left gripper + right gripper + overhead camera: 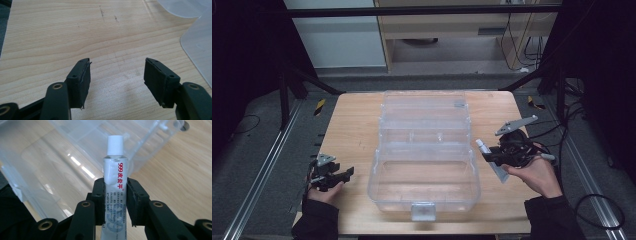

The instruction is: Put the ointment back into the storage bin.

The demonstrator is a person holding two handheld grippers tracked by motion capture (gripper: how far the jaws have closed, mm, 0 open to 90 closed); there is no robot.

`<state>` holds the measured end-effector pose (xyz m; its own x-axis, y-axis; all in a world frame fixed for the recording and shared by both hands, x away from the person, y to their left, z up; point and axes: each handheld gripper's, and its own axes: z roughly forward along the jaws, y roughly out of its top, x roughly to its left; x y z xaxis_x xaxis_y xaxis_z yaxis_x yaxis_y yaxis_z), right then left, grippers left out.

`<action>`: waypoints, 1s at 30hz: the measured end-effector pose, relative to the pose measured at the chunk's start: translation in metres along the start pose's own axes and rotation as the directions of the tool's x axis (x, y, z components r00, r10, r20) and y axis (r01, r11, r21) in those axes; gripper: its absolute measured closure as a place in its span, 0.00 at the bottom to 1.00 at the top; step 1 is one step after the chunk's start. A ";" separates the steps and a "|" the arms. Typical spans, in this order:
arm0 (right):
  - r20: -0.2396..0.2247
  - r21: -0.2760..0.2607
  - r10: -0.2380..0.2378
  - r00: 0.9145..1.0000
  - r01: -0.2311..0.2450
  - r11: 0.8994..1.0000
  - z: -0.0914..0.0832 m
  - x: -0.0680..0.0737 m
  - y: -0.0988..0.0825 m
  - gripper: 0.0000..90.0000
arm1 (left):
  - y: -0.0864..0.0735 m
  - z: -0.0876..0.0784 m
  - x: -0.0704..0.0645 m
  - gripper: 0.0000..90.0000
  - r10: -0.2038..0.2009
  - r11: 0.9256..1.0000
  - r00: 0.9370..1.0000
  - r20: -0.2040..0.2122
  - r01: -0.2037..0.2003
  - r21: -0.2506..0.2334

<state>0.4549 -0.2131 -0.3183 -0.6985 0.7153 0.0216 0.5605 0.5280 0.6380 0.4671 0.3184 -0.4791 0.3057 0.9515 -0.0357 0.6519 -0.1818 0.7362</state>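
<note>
From above, your right hand-held gripper [490,154] clamps a white tube [492,162] just right of the clear box [424,150] on the counter [354,130], while your left hand-held gripper [117,75], seen along its jaws, stands wide open, empty, and the right gripper view shows the tube [115,170] pinched, cap toward the box [62,157].

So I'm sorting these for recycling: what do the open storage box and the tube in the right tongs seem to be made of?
The large clear hinged storage box looks like rigid glossy plastic: the table's woodgrain shows through it. The small white screw-capped tube with red print looks like soft plastic or thin metal; its dented shoulder leaves that open.
</note>
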 end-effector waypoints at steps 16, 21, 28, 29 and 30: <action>-0.152 0.023 -0.201 0.968 0.207 0.978 0.017 0.022 0.039 0.78 | 0.000 0.000 0.001 0.42 0.000 1.000 1.000 0.002 0.000 0.001; -0.190 0.045 -0.253 0.949 0.266 0.963 0.024 0.027 0.046 0.78 | 0.000 0.000 0.001 0.42 -0.001 1.000 1.000 0.001 0.001 0.000; -0.240 0.082 -0.305 0.922 0.332 0.940 0.036 0.035 0.053 0.78 | 0.000 0.000 0.001 0.42 -0.001 1.000 1.000 0.001 0.001 0.000; -0.243 0.082 -0.311 0.919 0.339 0.937 0.038 0.037 0.053 0.78 | 0.000 0.000 0.001 0.42 -0.001 1.000 1.000 0.000 0.001 0.000; -0.248 0.084 -0.319 0.915 0.349 0.933 0.039 0.038 0.054 0.78 | 0.000 0.000 0.001 0.42 -0.002 1.000 1.000 0.000 0.002 0.000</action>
<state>0.4764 -0.1393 -0.3132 -0.9281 0.3724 0.0066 0.3171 0.7808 0.5382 0.4674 0.3193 -0.4793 0.3049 0.9517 -0.0373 0.6522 -0.1801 0.7363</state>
